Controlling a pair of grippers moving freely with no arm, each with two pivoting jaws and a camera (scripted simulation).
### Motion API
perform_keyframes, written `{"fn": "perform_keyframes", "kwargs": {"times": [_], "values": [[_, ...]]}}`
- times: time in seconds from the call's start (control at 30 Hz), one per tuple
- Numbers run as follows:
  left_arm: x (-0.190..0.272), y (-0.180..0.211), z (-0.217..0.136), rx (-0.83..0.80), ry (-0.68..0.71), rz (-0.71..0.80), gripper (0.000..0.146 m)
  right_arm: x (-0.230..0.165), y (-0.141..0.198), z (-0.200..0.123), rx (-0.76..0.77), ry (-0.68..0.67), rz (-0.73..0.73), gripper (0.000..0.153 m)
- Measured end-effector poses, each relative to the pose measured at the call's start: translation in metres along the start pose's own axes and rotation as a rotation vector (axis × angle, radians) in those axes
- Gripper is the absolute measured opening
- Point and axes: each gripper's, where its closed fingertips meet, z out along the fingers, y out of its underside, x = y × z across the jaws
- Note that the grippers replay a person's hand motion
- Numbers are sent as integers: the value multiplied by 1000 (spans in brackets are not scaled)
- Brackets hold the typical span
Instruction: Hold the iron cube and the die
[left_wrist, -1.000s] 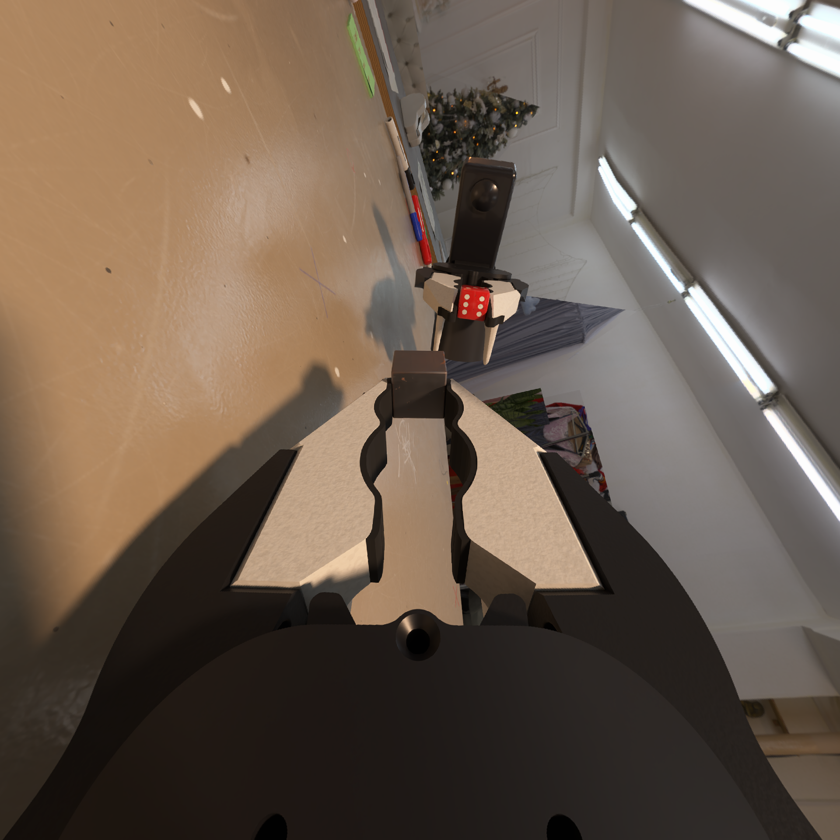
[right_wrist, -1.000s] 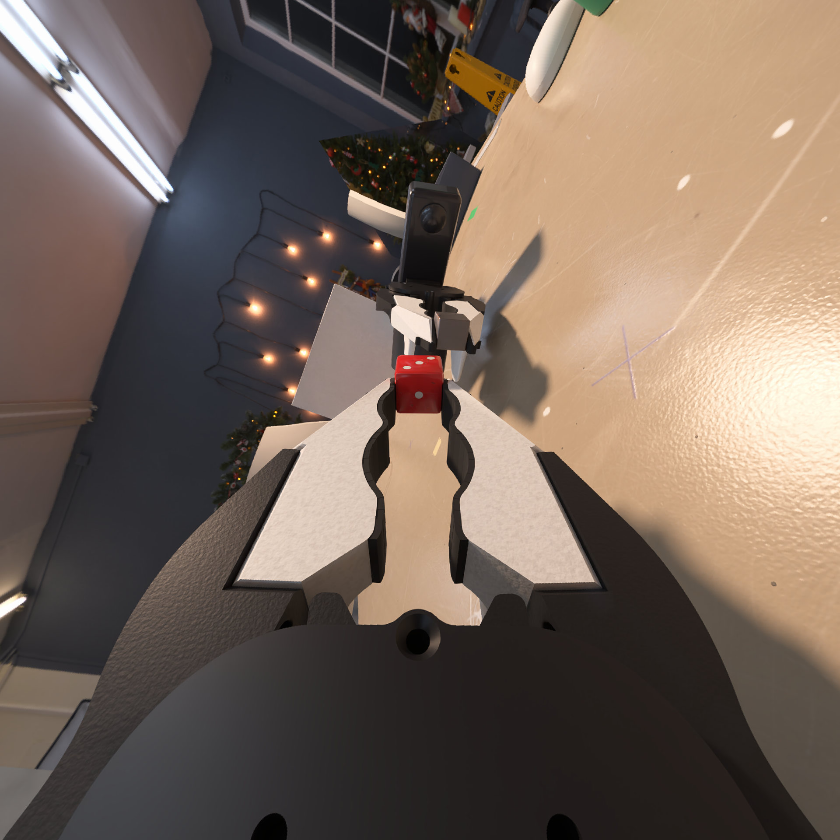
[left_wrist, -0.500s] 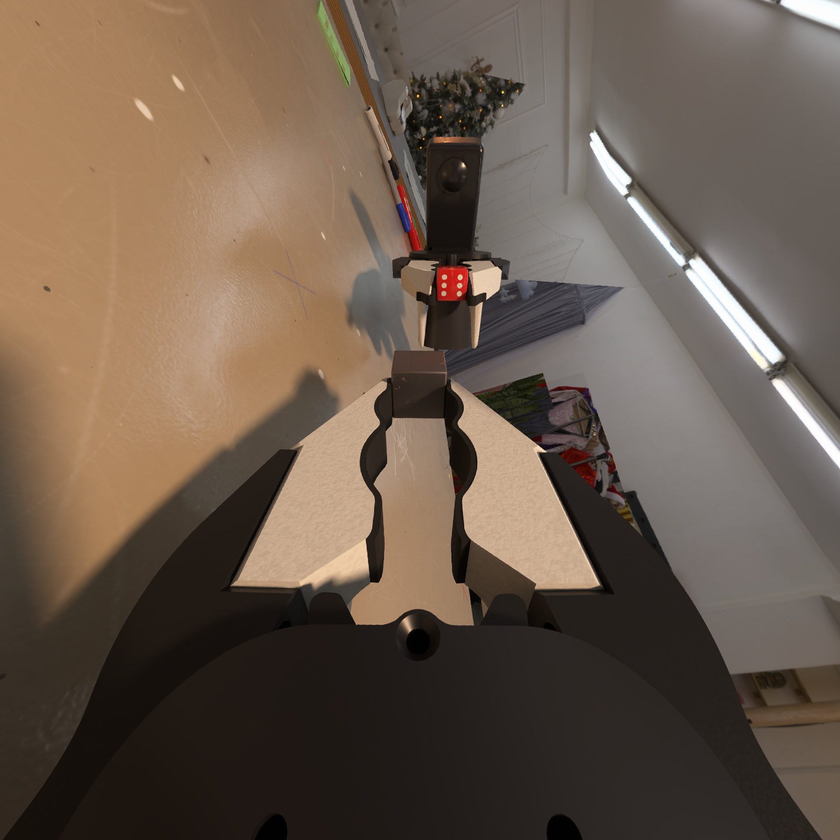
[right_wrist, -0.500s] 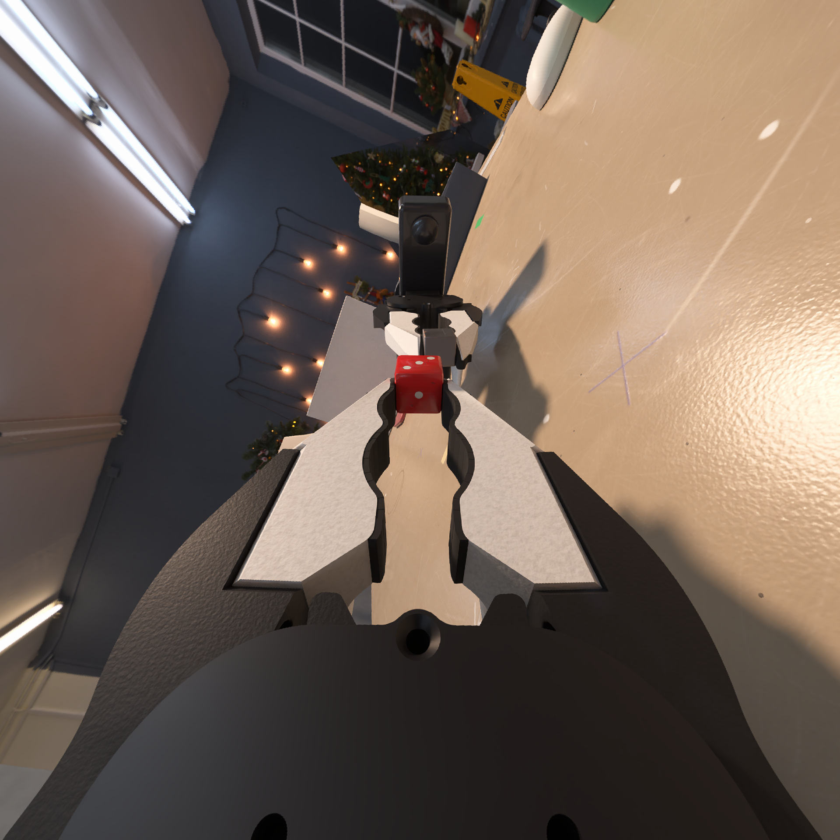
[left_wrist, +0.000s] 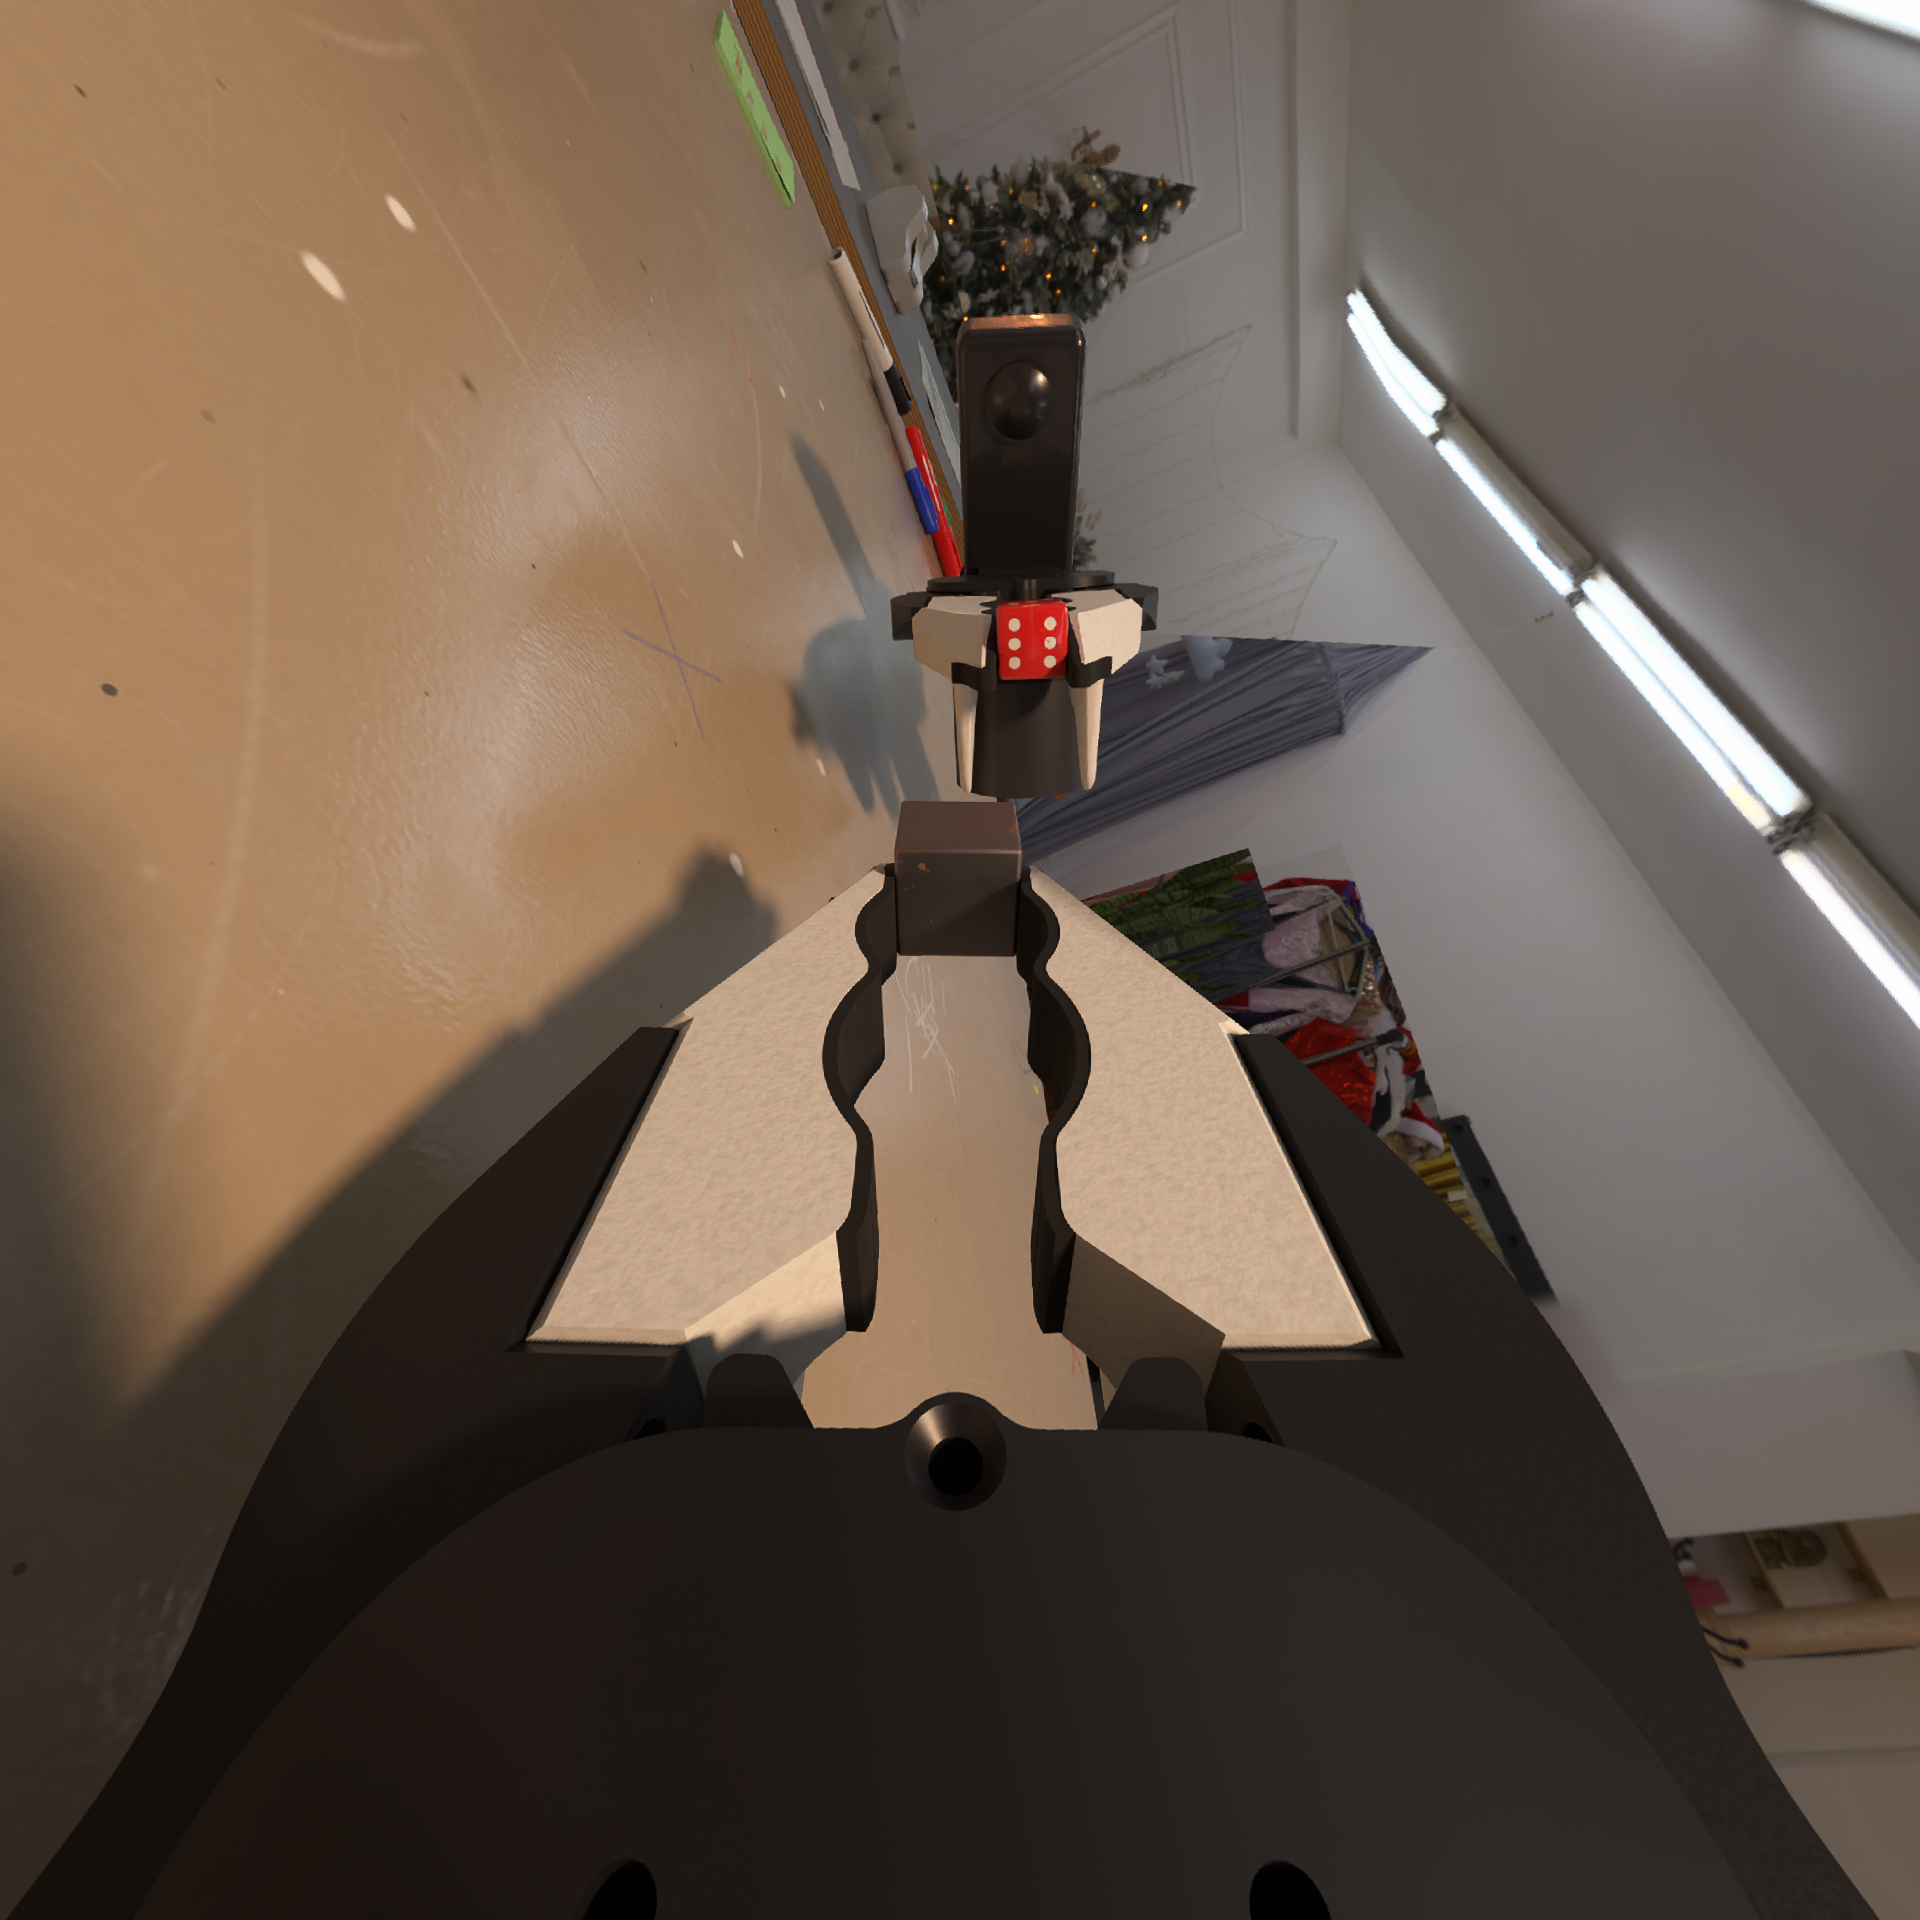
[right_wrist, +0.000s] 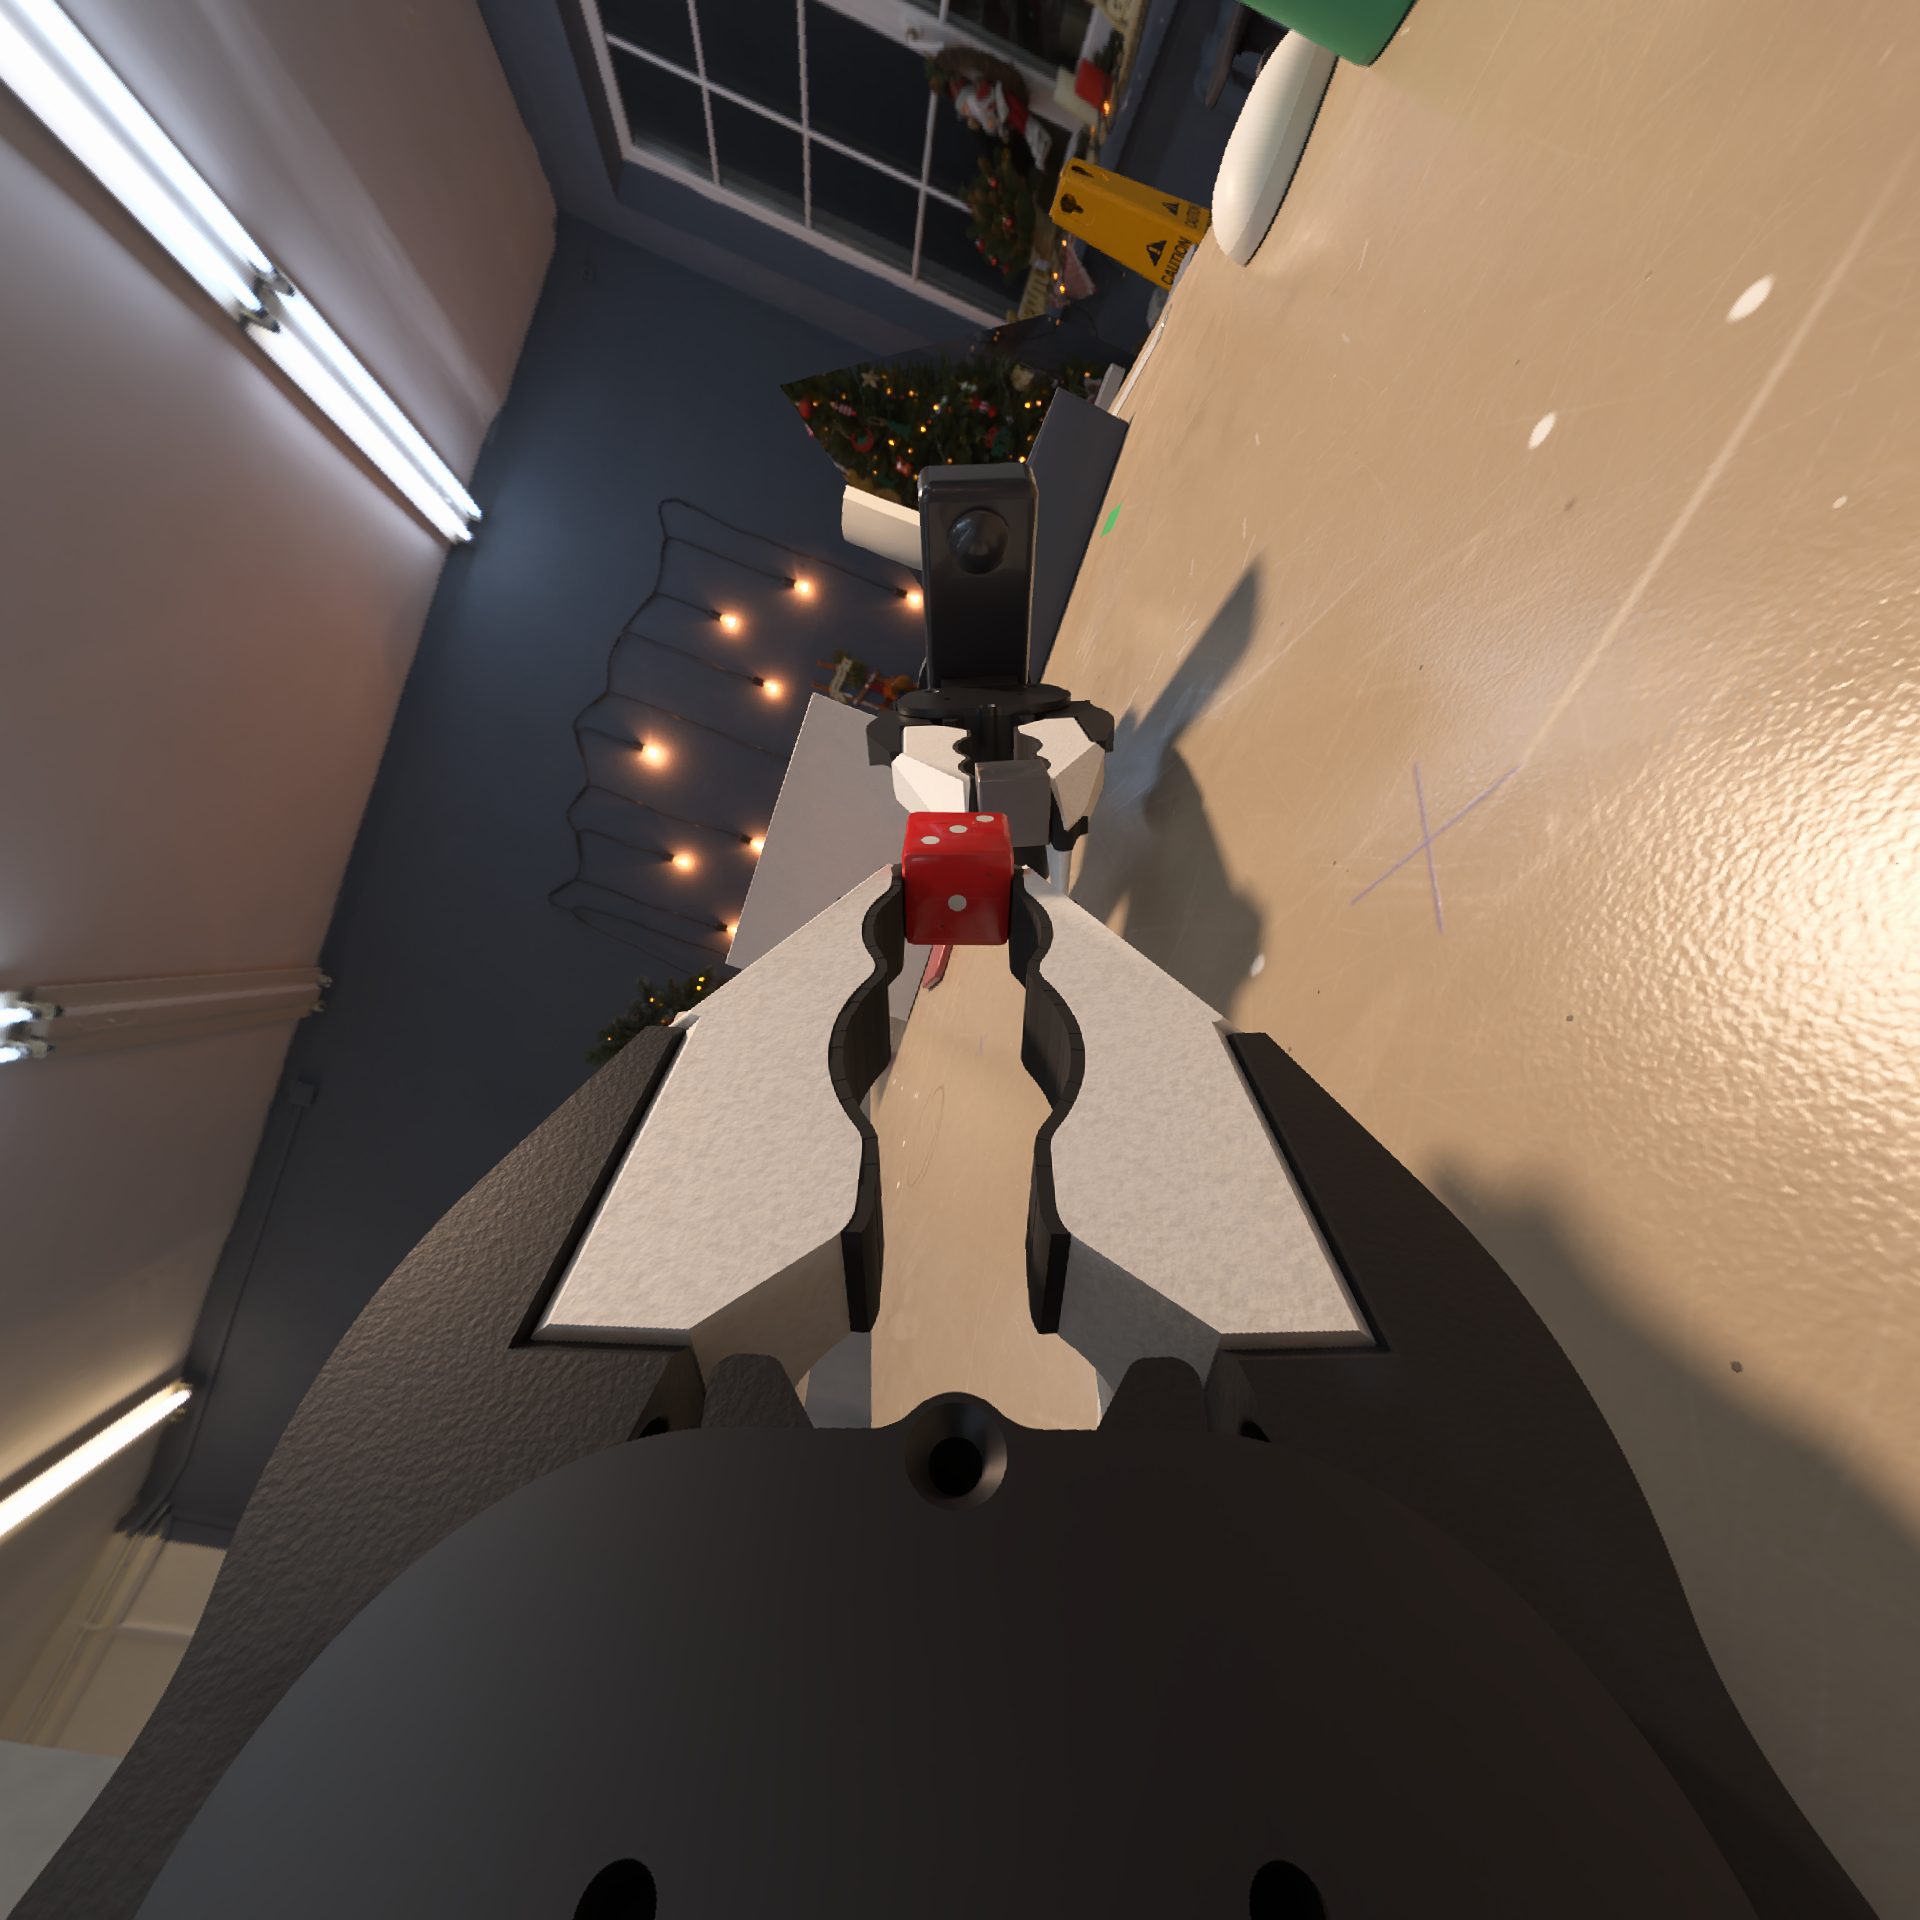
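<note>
My left gripper (left_wrist: 956, 899) is shut on a dark grey iron cube (left_wrist: 956, 883) at its fingertips, held in the air beside the tan table (left_wrist: 364, 623). My right gripper (right_wrist: 956, 883) is shut on a red die (right_wrist: 956, 878) with white pips. The two grippers face each other, tip to tip and close. In the left wrist view the right gripper (left_wrist: 1029, 644) shows ahead with the die (left_wrist: 1031, 641) in it. In the right wrist view the left gripper (right_wrist: 1008, 795) shows ahead with the cube (right_wrist: 1010, 800), partly behind the die.
Both views are rolled sideways, so the table (right_wrist: 1558, 727) fills one side. Markers (left_wrist: 930, 499) and a green strip (left_wrist: 758, 125) lie along its far edge. A white and green object (right_wrist: 1273, 135) stands at the table's far end. Christmas trees and walls lie beyond.
The two grippers have drawn closer together, each looming larger in the other's view. Both keep their grip on the cube and the die.
</note>
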Motion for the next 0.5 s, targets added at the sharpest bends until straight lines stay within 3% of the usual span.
{"fn": "perform_keyframes", "kwargs": {"times": [0.5], "values": [[2,-15,-4,124,75,-127,22,2,1,2,-2,10,1,19]]}}
